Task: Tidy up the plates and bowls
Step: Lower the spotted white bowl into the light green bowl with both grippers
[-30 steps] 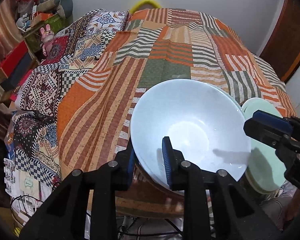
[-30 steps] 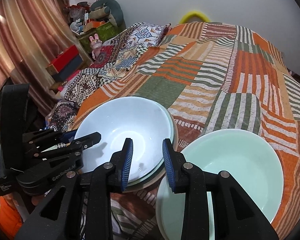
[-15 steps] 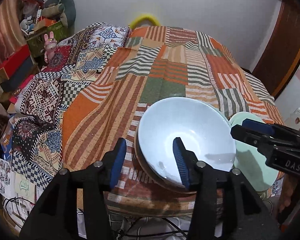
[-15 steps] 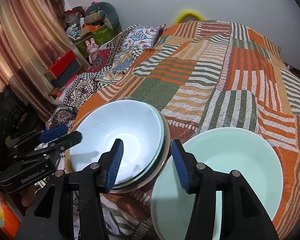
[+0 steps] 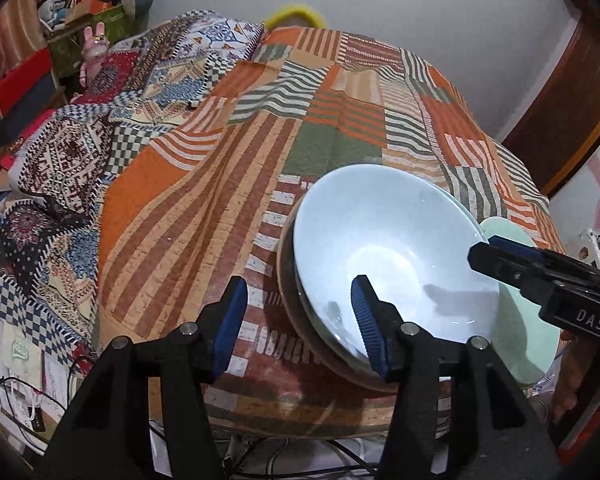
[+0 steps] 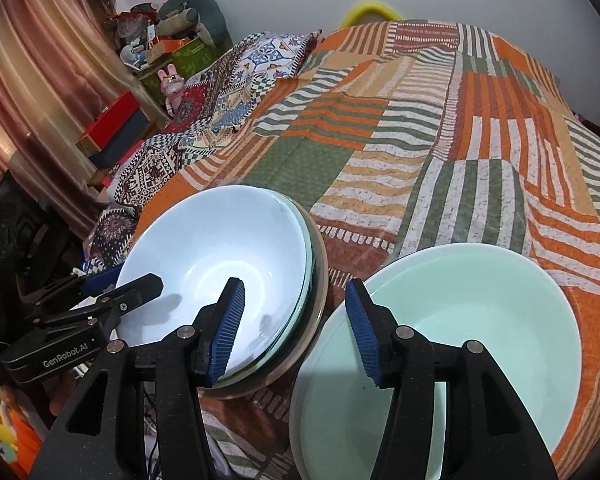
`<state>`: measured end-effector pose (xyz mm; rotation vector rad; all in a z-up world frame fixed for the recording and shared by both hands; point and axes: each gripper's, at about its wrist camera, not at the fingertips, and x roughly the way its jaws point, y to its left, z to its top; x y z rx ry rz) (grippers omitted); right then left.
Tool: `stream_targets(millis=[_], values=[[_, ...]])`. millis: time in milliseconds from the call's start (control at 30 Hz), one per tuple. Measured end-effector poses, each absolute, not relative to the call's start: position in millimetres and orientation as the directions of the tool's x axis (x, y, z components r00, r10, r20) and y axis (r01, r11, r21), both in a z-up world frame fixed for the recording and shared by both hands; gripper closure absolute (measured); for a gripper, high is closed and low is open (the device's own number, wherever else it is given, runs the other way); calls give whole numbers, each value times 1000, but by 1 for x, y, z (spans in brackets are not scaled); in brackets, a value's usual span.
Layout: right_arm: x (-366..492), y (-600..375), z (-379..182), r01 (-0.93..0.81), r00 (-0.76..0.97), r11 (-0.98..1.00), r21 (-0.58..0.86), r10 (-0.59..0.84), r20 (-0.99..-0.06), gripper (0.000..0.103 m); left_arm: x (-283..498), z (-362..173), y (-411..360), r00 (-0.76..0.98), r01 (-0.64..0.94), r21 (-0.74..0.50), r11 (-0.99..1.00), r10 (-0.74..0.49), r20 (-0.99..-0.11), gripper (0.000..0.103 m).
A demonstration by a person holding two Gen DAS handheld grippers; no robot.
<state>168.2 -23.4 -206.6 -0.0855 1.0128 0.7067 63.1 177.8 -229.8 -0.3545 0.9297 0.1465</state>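
Note:
A pale blue bowl [image 5: 388,248] [image 6: 220,248] sits on top of a stack of plates at the near edge of the patchwork quilt [image 5: 340,120]. To its right a mint green bowl [image 6: 460,320] [image 5: 516,320] rests on a pale plate. My left gripper [image 5: 298,322] is open, with the blue bowl's left rim loose between its jaws. My right gripper [image 6: 296,328] is open too, straddling the gap between the two bowls with one pad over each rim. Each gripper shows in the other's view: the right gripper [image 5: 496,248] and the left gripper [image 6: 120,284].
Patterned blankets [image 5: 80,168] drape the bed's left side. Boxes and soft toys [image 6: 168,52] crowd the back left by a curtain [image 6: 40,80]. A yellow ring [image 5: 296,12] sits beyond the bed's far end. A wooden door [image 5: 572,92] stands right. Cables [image 5: 28,408] lie below the near edge.
Both grippers have opened and let go of the blue bowl's rim. The bowl now rests on the stack, and the left gripper has drawn back from it.

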Motion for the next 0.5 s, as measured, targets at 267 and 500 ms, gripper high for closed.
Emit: stream_targets(millis=[267, 500], values=[[173, -18, -216, -583, 294, 767, 267, 506, -811, 55, 72, -243, 178, 566, -270, -278, 922, -82, -820, 49], [177, -15, -224, -585, 270, 759, 286, 514, -814, 63, 75, -245, 174, 560, -242, -303, 922, -123, -819, 53]])
